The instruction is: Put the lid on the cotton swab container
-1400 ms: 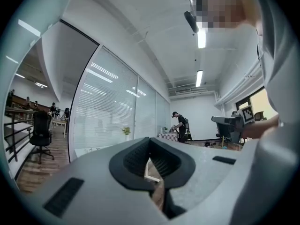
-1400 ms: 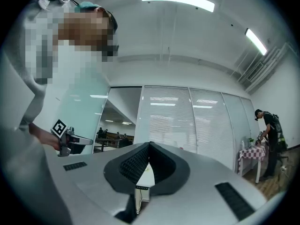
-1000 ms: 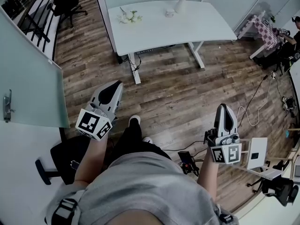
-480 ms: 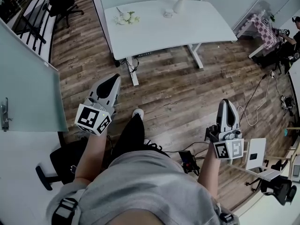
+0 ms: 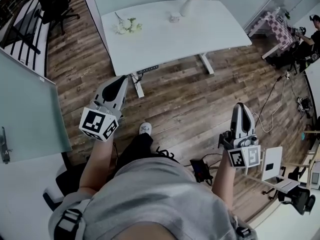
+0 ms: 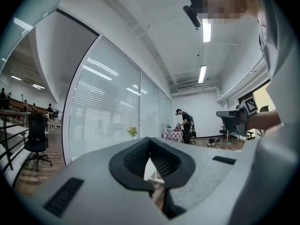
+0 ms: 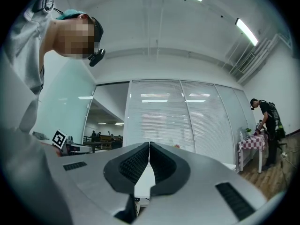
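1. Wood planks of the floor [image 5: 175, 104] run under me. At the far left of the head view stands a frosted glass partition [image 5: 25, 109].
2. My left gripper [image 5: 120, 80] reaches out level over the floor and points toward the near left corner of the white table [image 5: 210, 29]. In the left gripper view its ribbed pads [image 6: 133, 161] meet at the tips with nothing between them.
3. On the tabletop, from left to right, are a flower sprig [image 5: 126, 26] lying flat, a small pale object [image 5: 173, 18] and a vase of flowers [image 5: 186, 4].
4. The small pale object sits toward the table's far edge, just beside the vase. It is too small for me to tell whether it is the cotton swab container, its lid or something else.
5. That object is well apart from both grippers: ahead and to the right of the left one, ahead and to the left of the right one.
6. My right gripper [image 5: 241, 108] hangs over bare floor to the right of the table's legs. In the right gripper view its pads [image 7: 136, 165] are pressed together at the tips and hold nothing.
7. Cables [image 5: 272, 109] trail across the planks to the right of the right gripper.
8. At the far right a person [image 5: 310, 34] stands beside a small table with a checked cloth [image 5: 277, 29].
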